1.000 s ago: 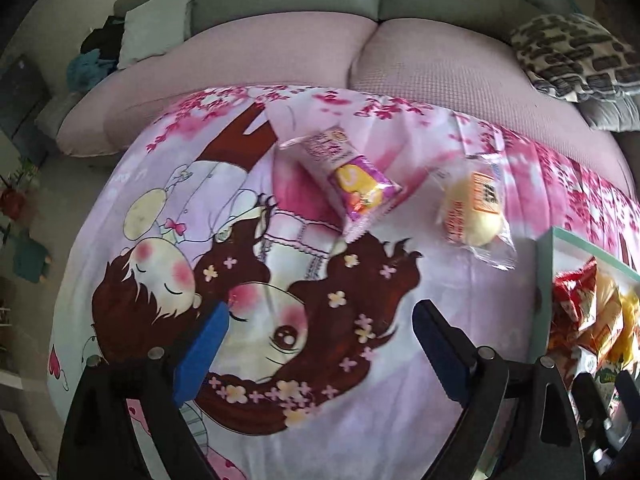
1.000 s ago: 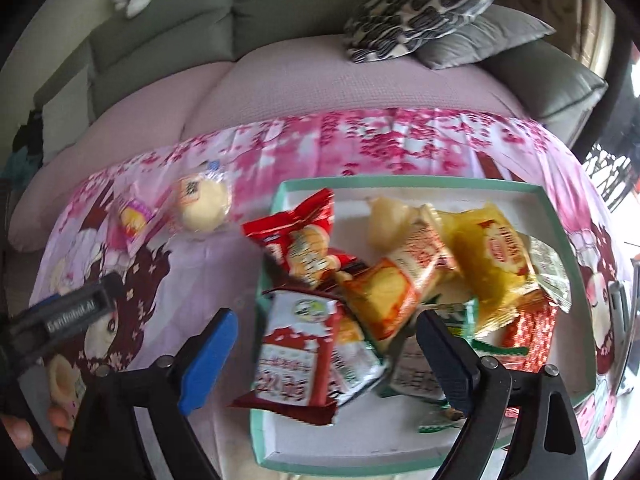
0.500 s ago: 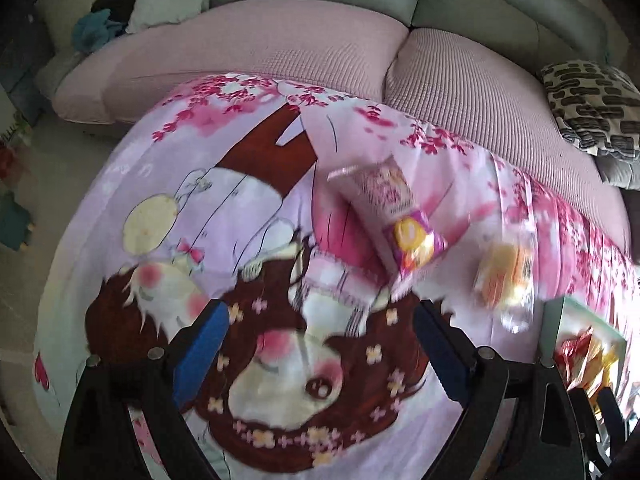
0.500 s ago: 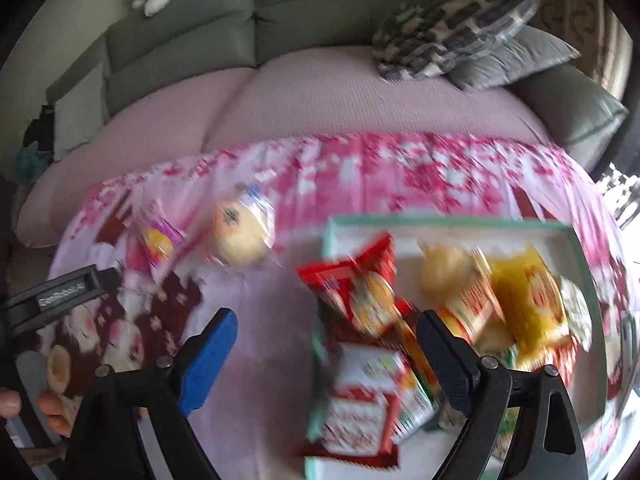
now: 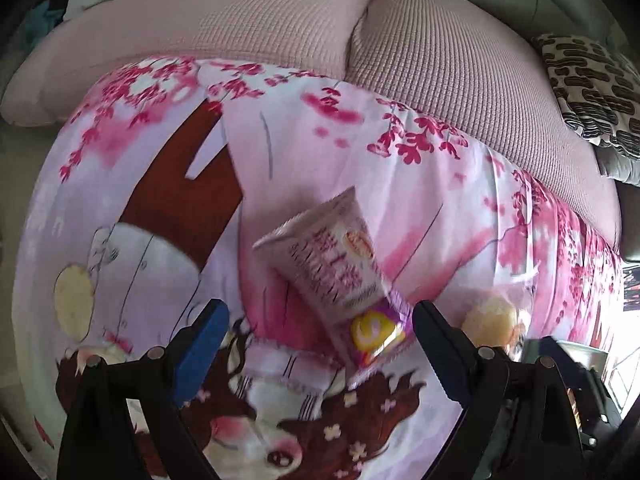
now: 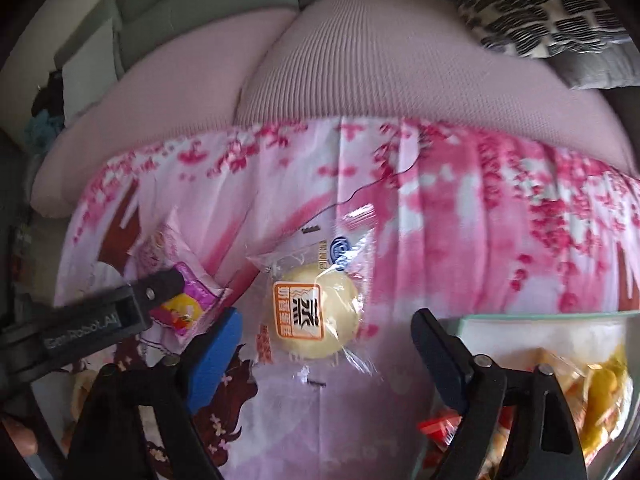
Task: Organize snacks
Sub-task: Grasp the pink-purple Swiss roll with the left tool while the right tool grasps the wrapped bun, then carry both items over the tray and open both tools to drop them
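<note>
On the cartoon cloth [image 5: 120, 208], approach step: left gripper [image 5: 320, 332] spread over pink packet [image 5: 340, 276], right gripper [image 6: 326, 340] spread, just been closing, around wrapped bun [image 6: 316, 316]; next descend, pinch, carry to tray [image 6: 520, 320].

Cloth [image 5: 168, 208]: we see pink and white, with magenta blossom sprays, a brown trunk and a cartoon girl with dark brown hair dotted with pale flowers.
Snack packet [image 5: 340, 280]: we see pale pink with pink lettering, one end purple with a yellow round.
Wrapped bun [image 6: 316, 316]: we see a cream-yellow bun in clear film, with an orange-and-white label in black characters and a blue badge.
Sofa seat [image 6: 360, 80]: we see dusty pink, finely ribbed.
Sofa back [image 6: 200, 4]: we see grey-green.
Cushion [image 6: 536, 8]: we see cream with dark dashes.
Tray [image 6: 520, 314]: we see a mint-green rim, with red and yellow packets inside.
Gripper pads [image 6: 216, 360]: we see blue on black fingers.
</note>
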Tool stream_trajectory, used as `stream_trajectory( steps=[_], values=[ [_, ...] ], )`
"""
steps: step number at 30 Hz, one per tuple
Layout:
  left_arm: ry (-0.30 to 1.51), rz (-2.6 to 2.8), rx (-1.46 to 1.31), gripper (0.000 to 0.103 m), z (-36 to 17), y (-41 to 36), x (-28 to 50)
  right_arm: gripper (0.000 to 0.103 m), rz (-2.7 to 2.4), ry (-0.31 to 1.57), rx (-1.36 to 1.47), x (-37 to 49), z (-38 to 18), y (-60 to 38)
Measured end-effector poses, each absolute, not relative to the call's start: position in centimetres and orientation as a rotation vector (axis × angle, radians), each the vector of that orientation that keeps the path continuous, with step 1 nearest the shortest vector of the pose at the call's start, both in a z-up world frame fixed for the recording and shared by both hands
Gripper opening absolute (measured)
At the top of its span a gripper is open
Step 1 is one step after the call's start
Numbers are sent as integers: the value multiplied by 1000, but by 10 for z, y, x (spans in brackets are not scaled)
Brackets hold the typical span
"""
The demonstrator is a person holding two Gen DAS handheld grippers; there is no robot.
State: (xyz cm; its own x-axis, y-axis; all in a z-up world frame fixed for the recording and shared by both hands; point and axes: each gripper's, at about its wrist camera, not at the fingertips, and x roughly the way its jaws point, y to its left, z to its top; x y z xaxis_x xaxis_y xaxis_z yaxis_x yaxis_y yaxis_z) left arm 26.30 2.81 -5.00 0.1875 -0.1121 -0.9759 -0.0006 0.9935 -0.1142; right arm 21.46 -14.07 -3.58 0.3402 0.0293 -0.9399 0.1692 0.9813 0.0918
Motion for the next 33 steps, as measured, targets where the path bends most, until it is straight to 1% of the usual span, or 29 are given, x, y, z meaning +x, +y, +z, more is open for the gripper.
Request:
stream_trajectory(
  steps=[1, 4, 5, 6, 7, 8, 9, 10, 13, 15, 19, 25, 33],
  values=[
    [1386, -80, -105, 93, -52, 28, 265, 81, -106, 1236, 182, 218, -42, -141],
    [1380, -80, -117, 92, -58, 25, 272, 80, -96, 1240, 195, 225, -52, -142],
    [1382, -79, -117, 91, -61, 23, 274, 77, -95, 1244, 201, 227, -55, -142],
    [1386, -76, -113, 85, -64, 23, 275, 76, -91, 1247, 207, 229, -57, -142],
    [1388, -71, -107, 76, -66, 22, 275, 73, -86, 1248, 215, 231, -59, -142],
    [1389, -74, -106, 73, -68, 21, 275, 66, -81, 1249, 219, 233, -60, -142],
    [1382, -78, -101, 67, -69, 19, 274, 62, -74, 1250, 222, 234, -62, -140],
    [1376, -83, -99, 58, -68, 19, 273, 60, -73, 1246, 219, 233, -63, -139],
    [1357, -107, -107, 47, -63, 15, 268, 57, -78, 1228, 218, 229, -60, -136],
    [1342, -107, -114, 43, -58, 14, 264, 57, -81, 1212, 222, 220, -58, -134],
    [1314, -118, -173, 42, -44, 18, 246, 56, -86, 1165, 245, 201, -43, -133],
    [1255, -126, -239, 42, -22, 28, 200, 56, -96, 1088, 252, 152, -17, -126],
    [1199, -116, -253, 42, -4, 30, 144, 56, -136, 1022, 252, 85, -6, -124]
  ],
)
